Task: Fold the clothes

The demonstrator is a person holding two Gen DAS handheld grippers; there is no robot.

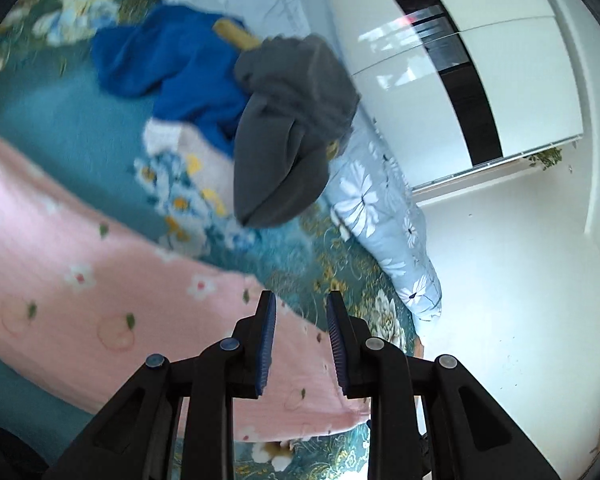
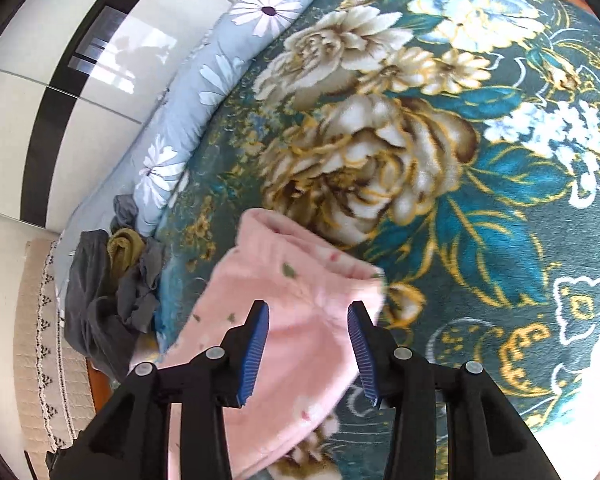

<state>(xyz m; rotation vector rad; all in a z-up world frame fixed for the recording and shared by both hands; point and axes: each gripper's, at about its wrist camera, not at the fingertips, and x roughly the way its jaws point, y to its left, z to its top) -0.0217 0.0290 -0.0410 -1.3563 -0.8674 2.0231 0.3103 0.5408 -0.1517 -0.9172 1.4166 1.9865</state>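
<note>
Pink flannel garment [image 1: 80,276] with small flowers lies spread on the teal floral blanket [image 2: 480,208], under both grippers. Left gripper [image 1: 301,344] and right gripper [image 2: 308,350] have their jaws apart and hold nothing. The risk, I think: a pinch may catch the blanket pile together with the cloth, or only one layer, so the fold drags crooked. The left view is blurred, so which edge lies below is uncertain.
</note>
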